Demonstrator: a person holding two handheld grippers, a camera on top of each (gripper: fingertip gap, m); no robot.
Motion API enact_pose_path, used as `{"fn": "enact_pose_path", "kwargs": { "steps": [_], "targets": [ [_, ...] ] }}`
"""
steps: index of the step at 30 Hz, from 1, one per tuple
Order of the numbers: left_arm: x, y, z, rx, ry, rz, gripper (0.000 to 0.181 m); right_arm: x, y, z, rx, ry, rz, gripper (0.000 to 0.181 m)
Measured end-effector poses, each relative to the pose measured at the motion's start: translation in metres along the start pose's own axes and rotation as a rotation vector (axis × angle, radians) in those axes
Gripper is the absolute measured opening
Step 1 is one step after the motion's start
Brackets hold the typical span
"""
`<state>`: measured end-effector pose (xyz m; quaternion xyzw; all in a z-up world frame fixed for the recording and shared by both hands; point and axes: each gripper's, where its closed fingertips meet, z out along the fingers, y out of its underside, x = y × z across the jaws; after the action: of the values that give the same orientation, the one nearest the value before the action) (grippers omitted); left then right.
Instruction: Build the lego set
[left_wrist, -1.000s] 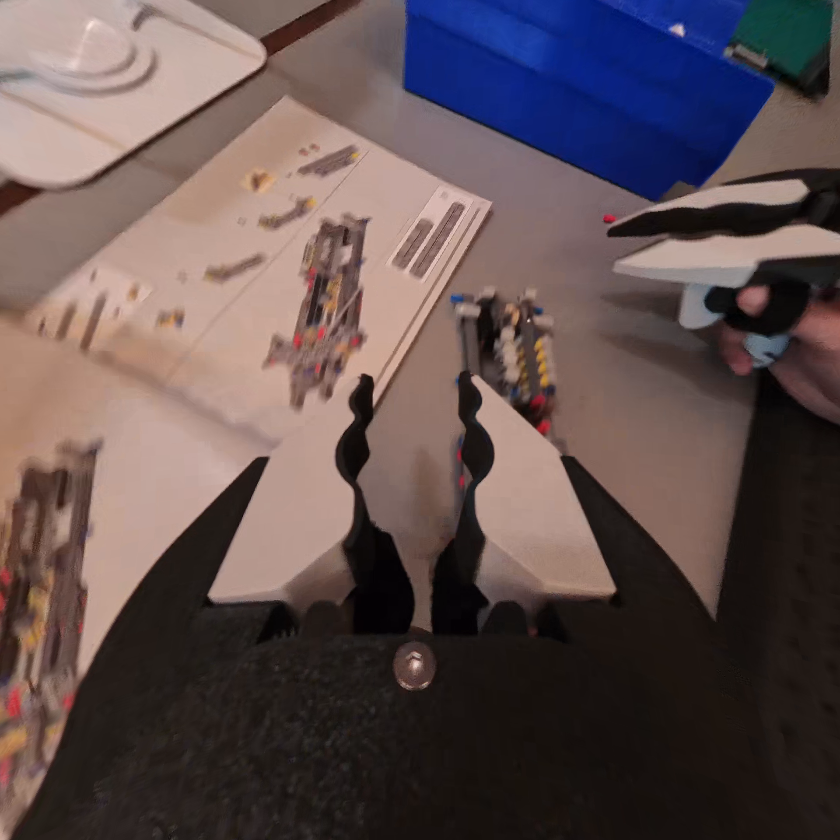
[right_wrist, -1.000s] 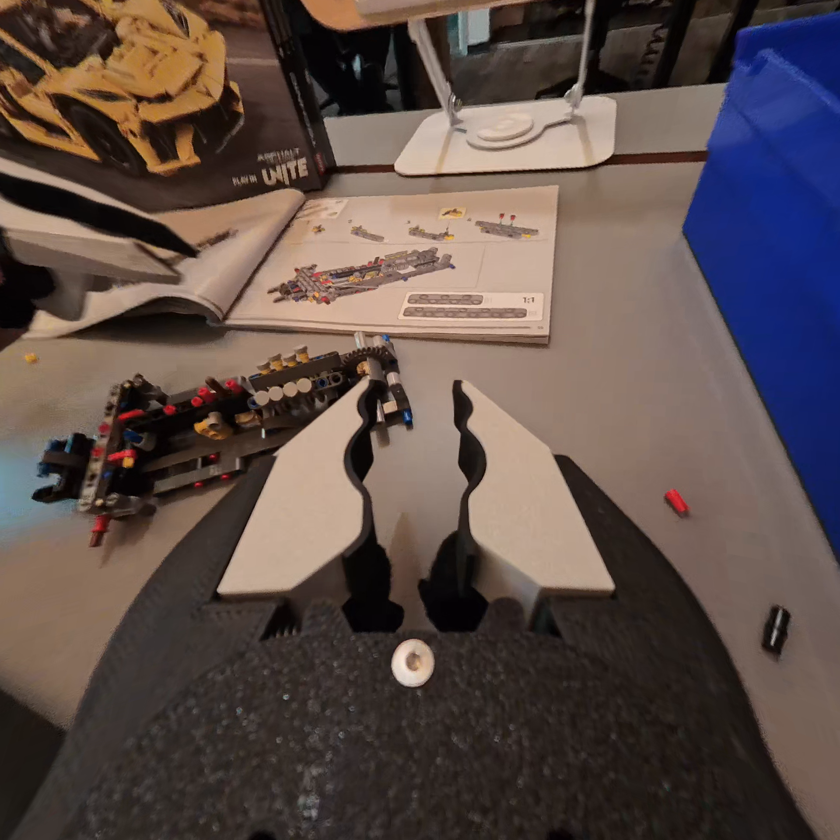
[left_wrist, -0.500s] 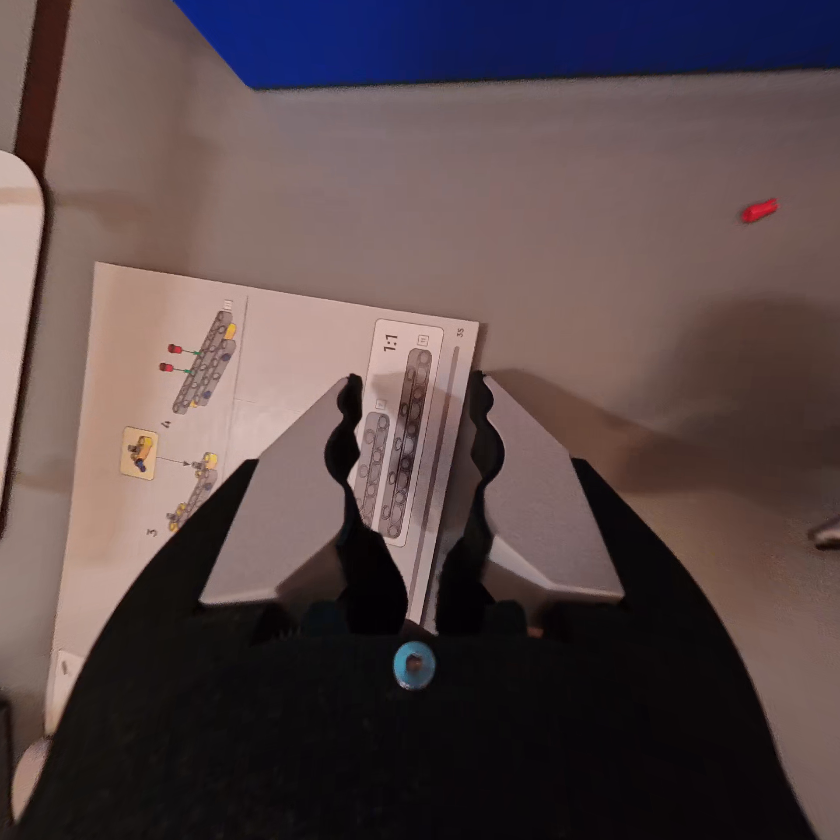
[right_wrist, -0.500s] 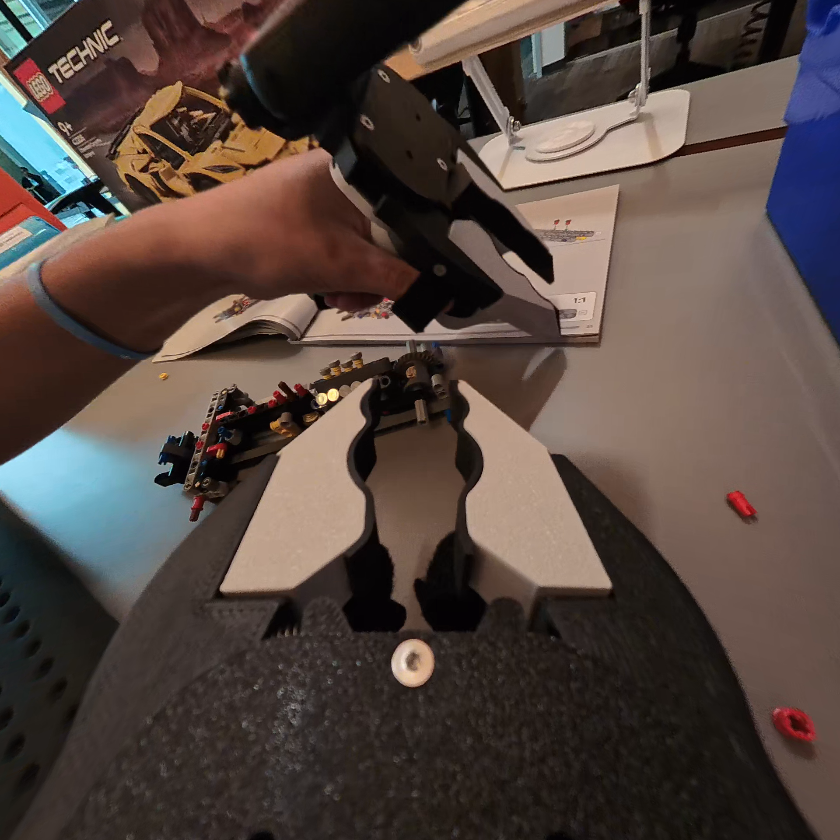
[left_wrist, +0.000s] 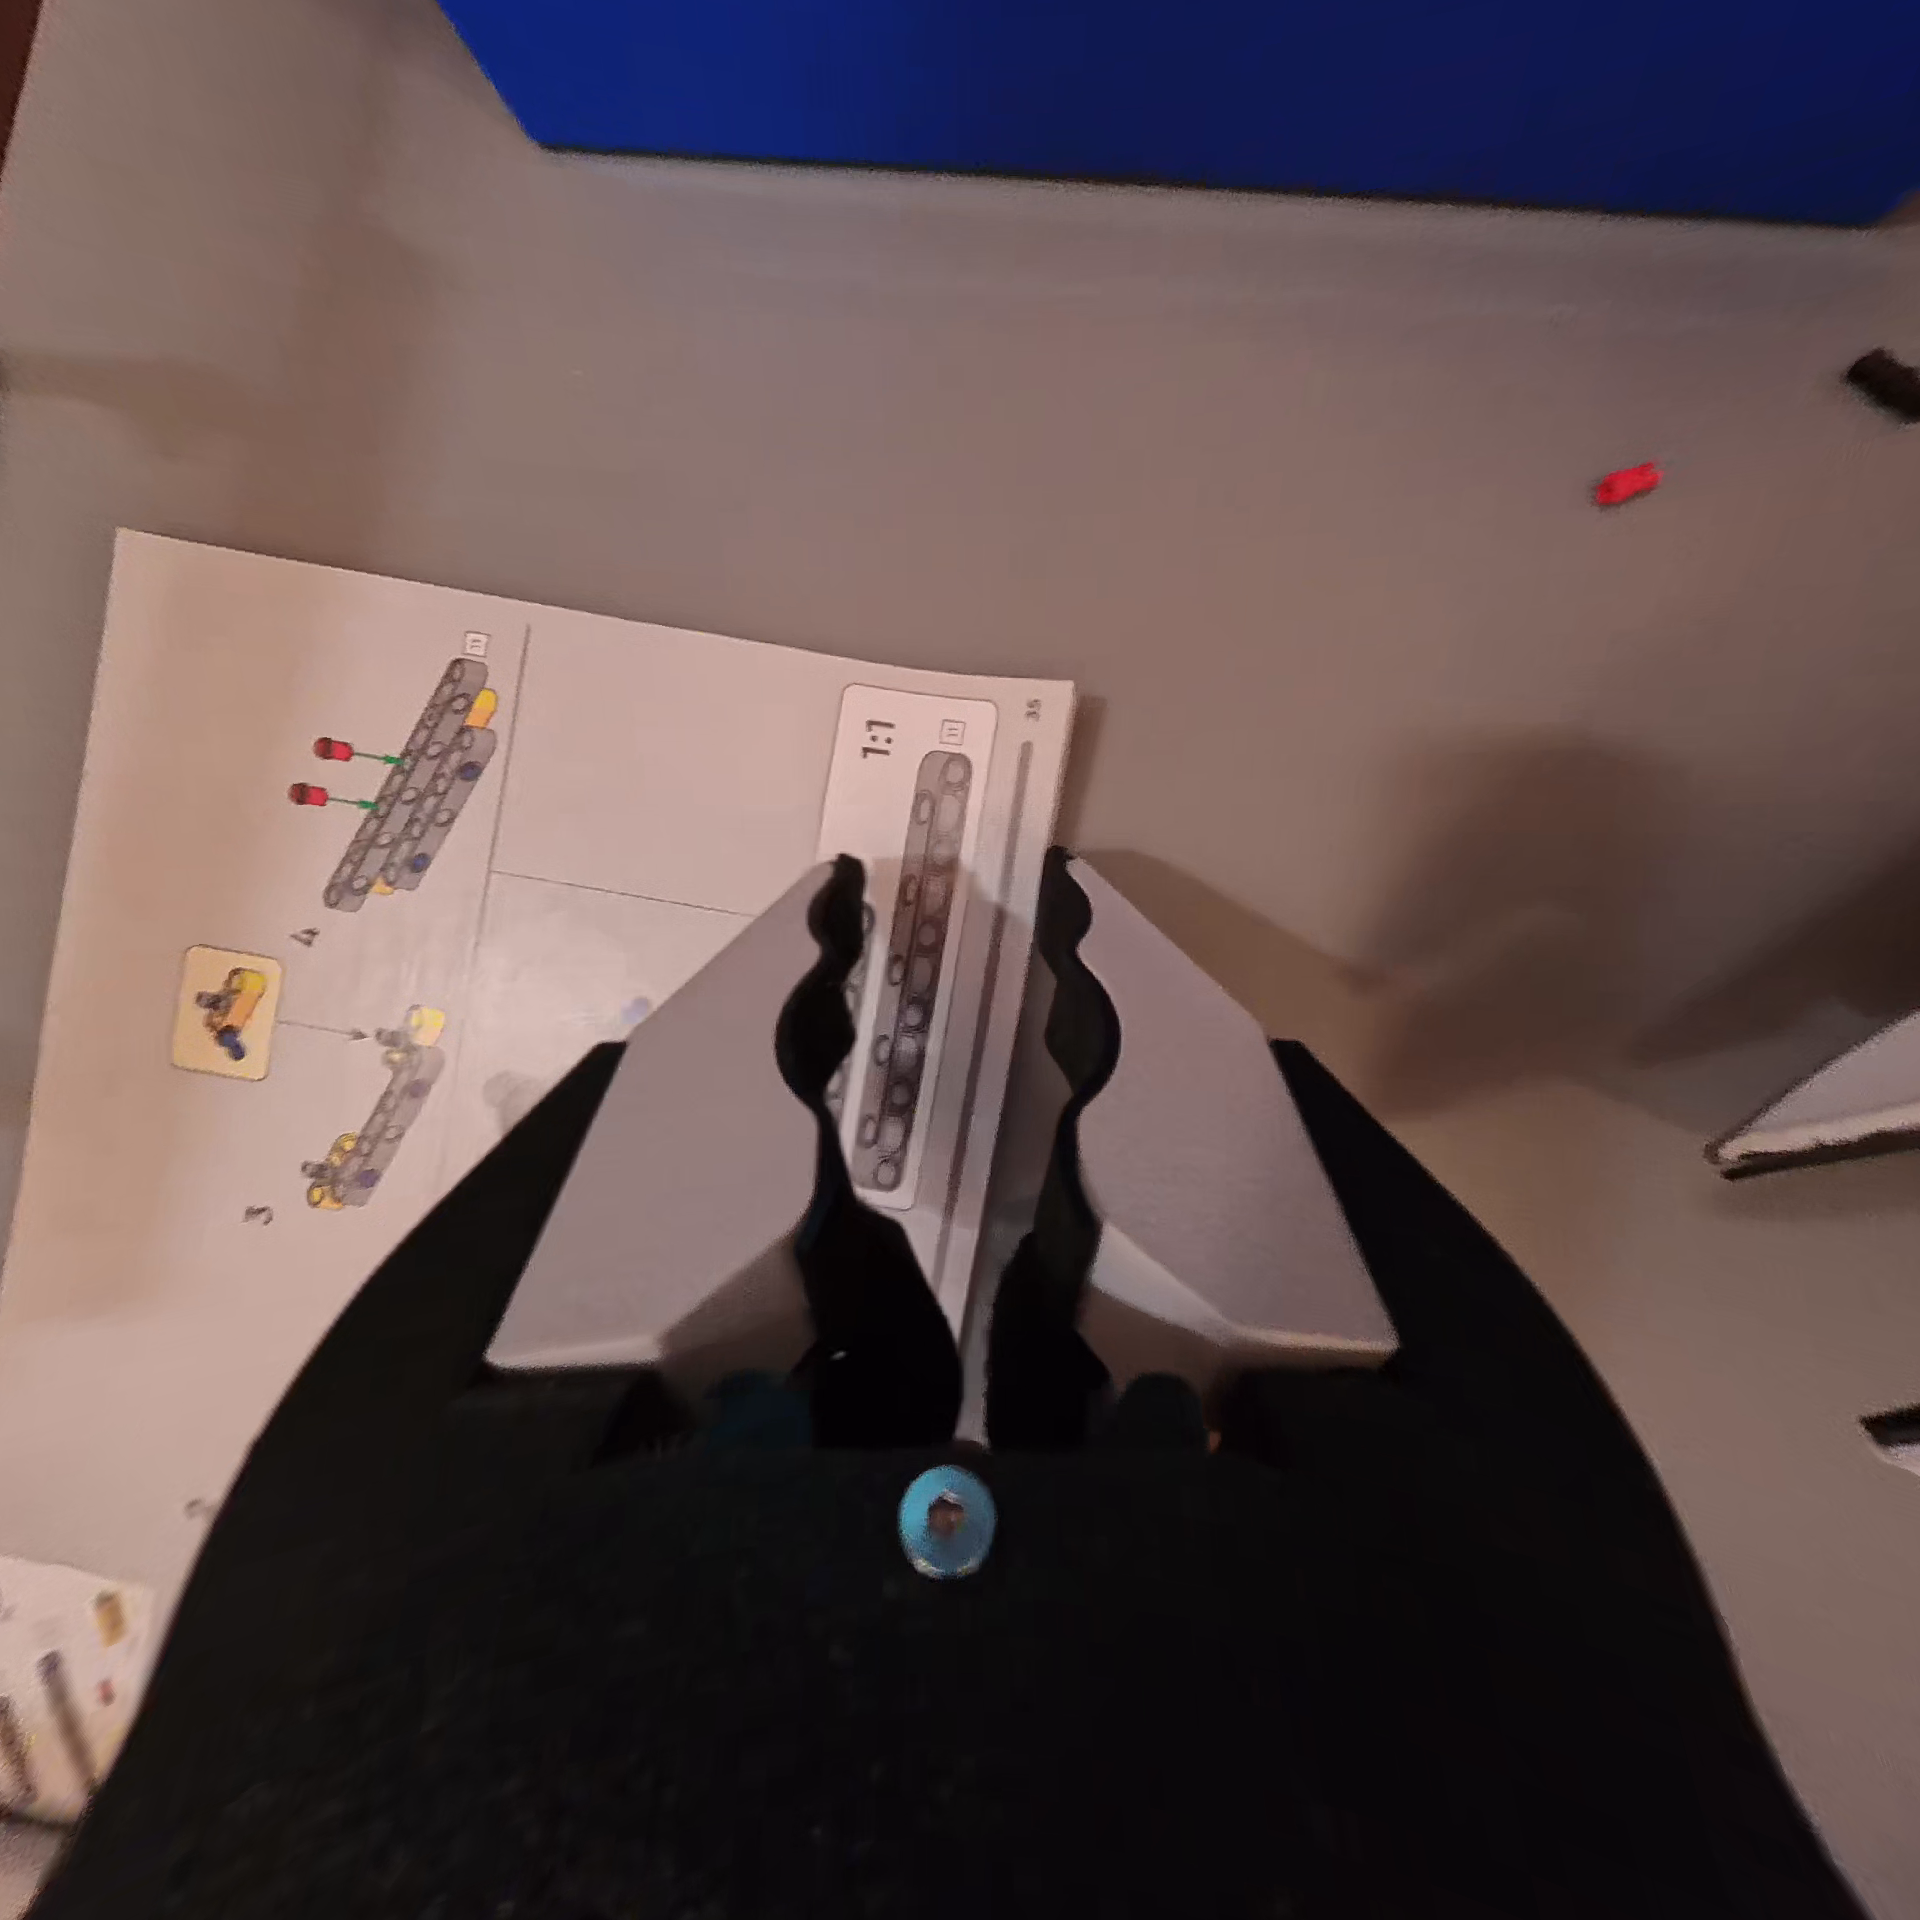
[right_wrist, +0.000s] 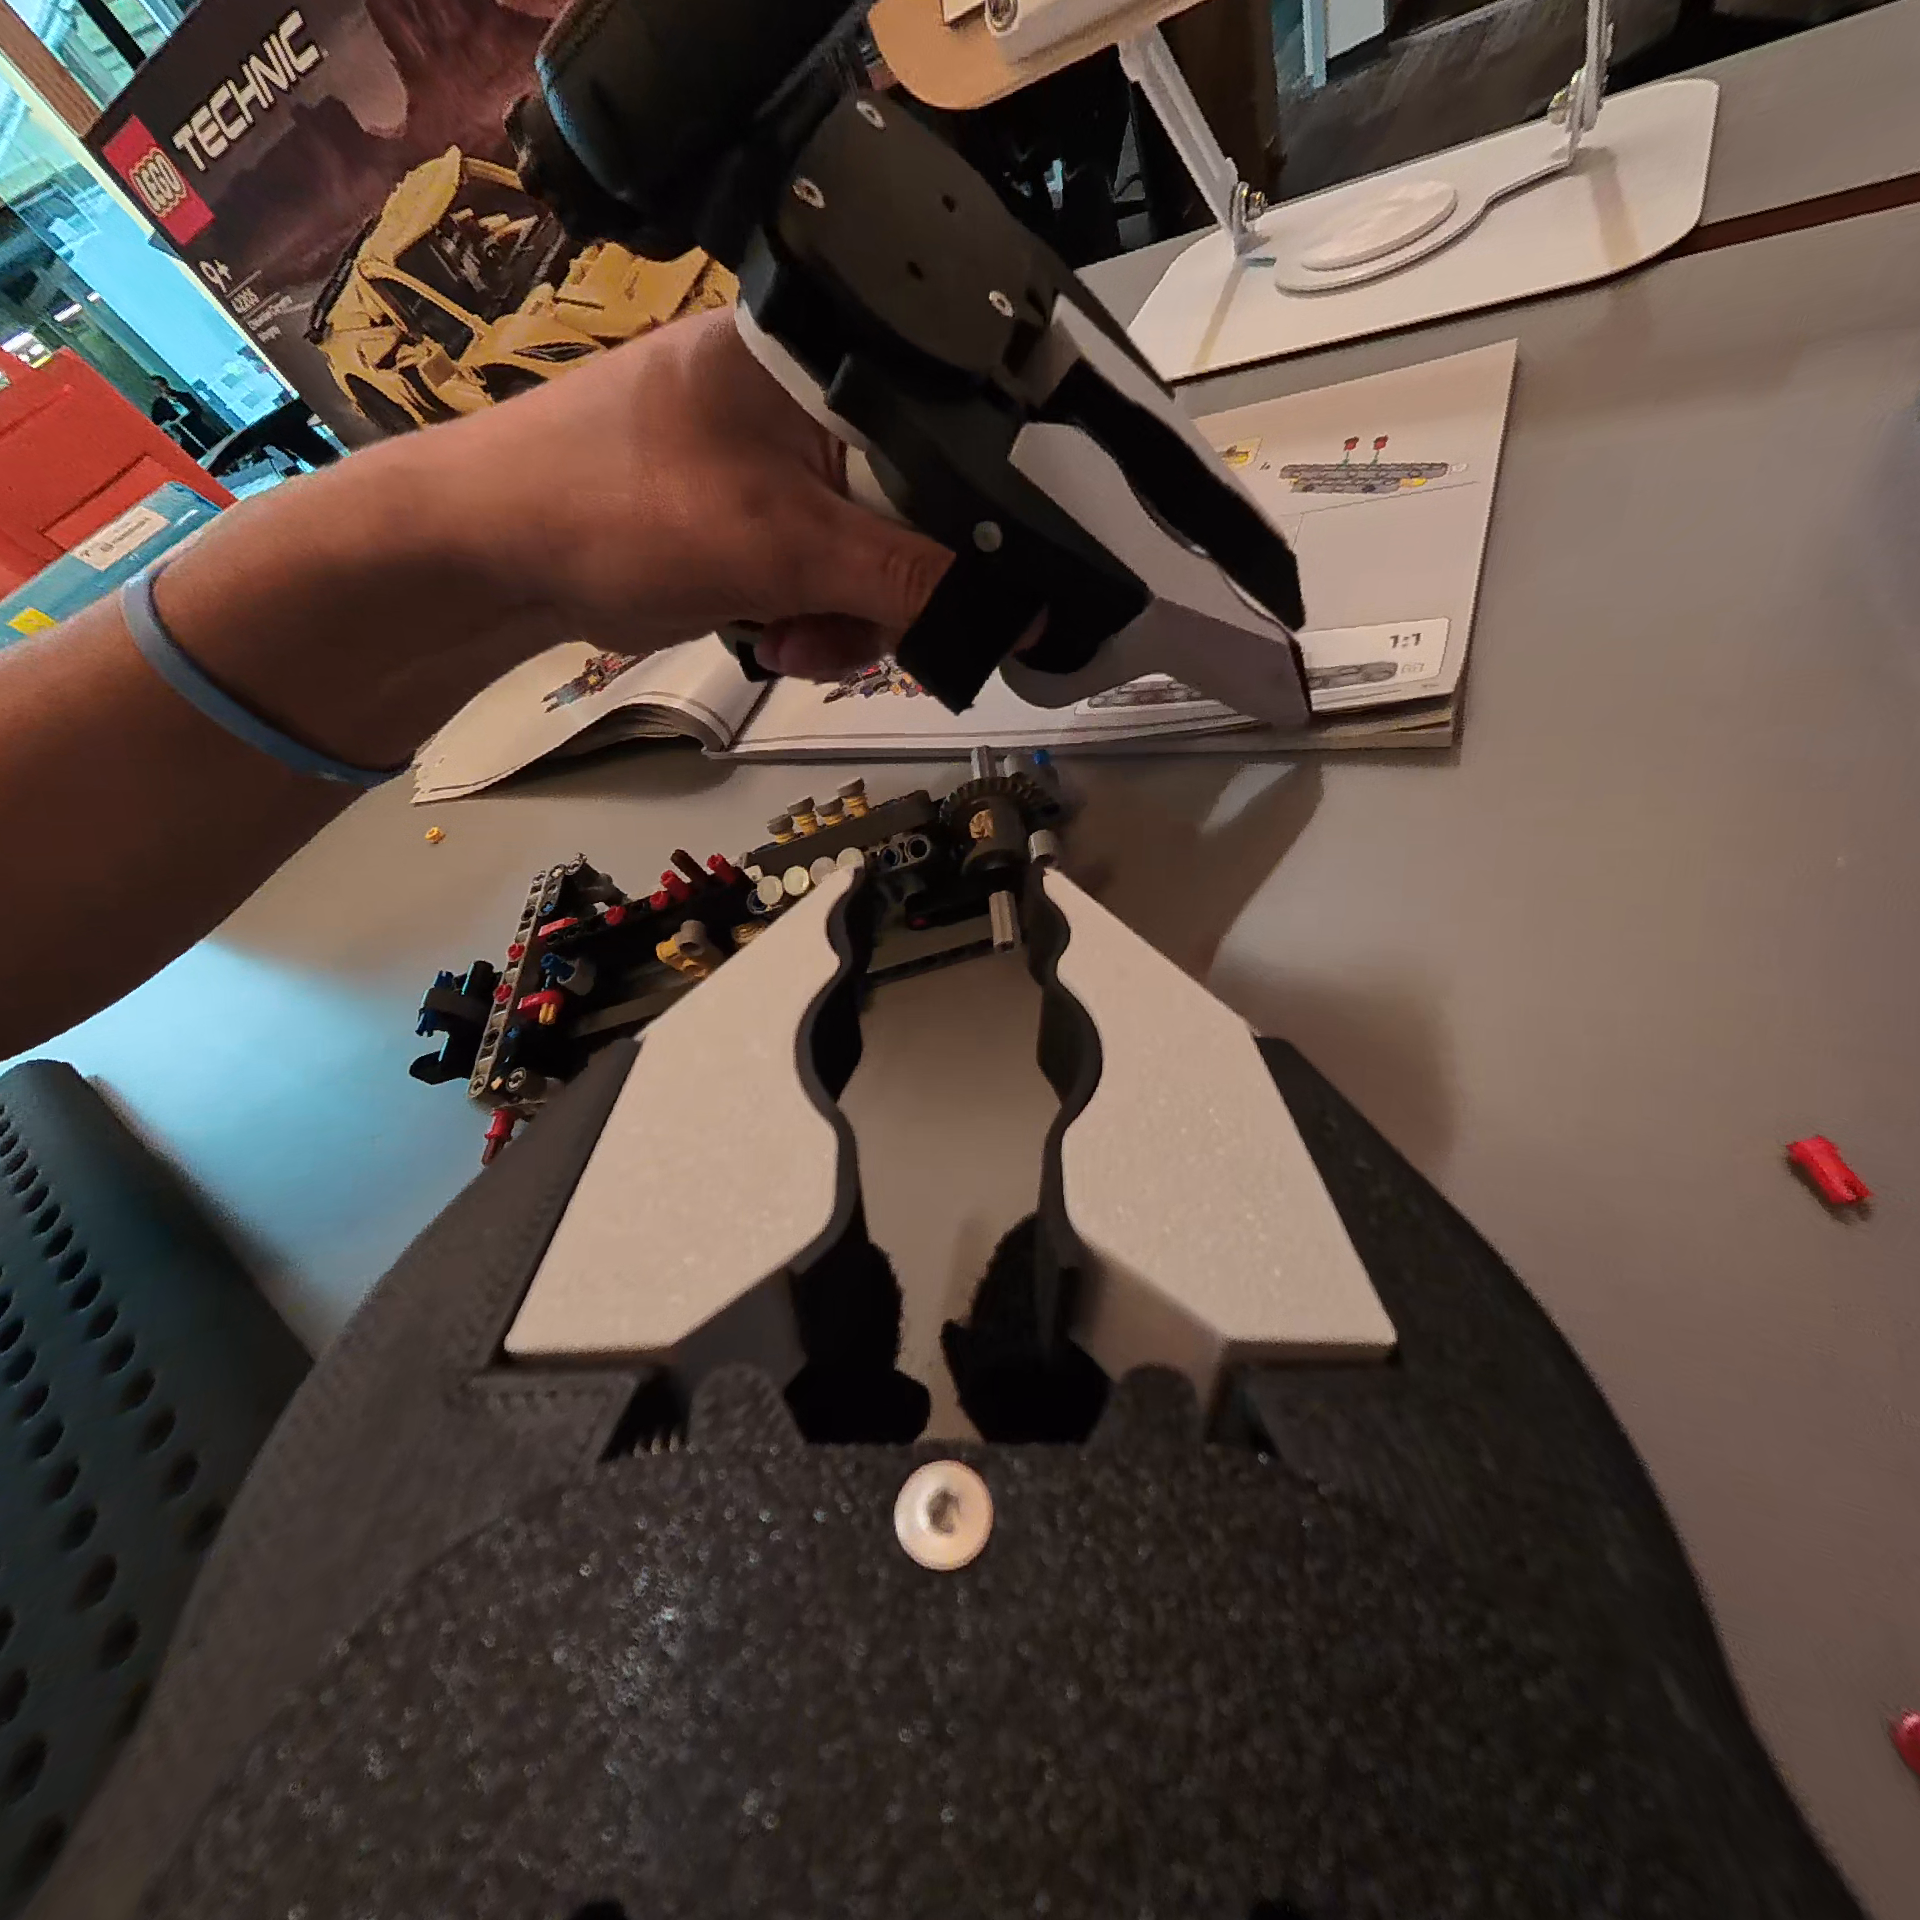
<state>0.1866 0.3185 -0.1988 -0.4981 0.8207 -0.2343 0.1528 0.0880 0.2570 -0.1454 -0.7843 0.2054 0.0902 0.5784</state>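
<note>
My right gripper (right_wrist: 945, 914), jaws open and empty, faces the long black-and-grey brick chassis (right_wrist: 727, 914) lying crosswise on the grey bench (right_wrist: 1507, 935). My left gripper (left_wrist: 951, 883), also open, hovers over the white instruction booklet (left_wrist: 623, 790) beyond.

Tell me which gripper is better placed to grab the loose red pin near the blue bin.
Probably right. The red pin lies just to the right gripper's right, and that gripper is open and empty. The left gripper hangs over the instruction booklet, farther away.
</note>
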Motion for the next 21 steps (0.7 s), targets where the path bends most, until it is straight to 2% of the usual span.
{"fn": "enact_pose_path", "kwargs": {
  "steps": [3, 9, 14, 15, 18, 21],
  "targets": [
    [0.013, -0.001, -0.001, 0.008, 0.073, 0.006, 0.004, -0.001, 0.002, 0.001, -0.012, 0.001, -0.008, 0.028],
    [0.01, -0.001, -0.004, 0.023, 0.083, -0.001, 0.003, 0.0, 0.004, 0.002, -0.024, 0.014, -0.021, 0.029],
    [0.0, -0.004, -0.01, 0.085, 0.095, -0.035, 0.003, 0.023, 0.0, 0.005, -0.031, 0.139, -0.055, 0.049],
    [-0.001, -0.005, -0.01, 0.097, 0.107, -0.052, 0.003, 0.031, -0.004, 0.011, -0.039, 0.161, -0.076, 0.053],
    [-0.004, -0.004, -0.01, 0.122, 0.153, -0.094, 0.003, 0.056, -0.007, 0.035, -0.191, 0.201, -0.106, 0.061],
    [-0.009, -0.002, -0.012, 0.155, 0.18, -0.142, 0.003, 0.059, -0.012, 0.07, -0.324, 0.129, -0.101, 0.061]
  ]
}}
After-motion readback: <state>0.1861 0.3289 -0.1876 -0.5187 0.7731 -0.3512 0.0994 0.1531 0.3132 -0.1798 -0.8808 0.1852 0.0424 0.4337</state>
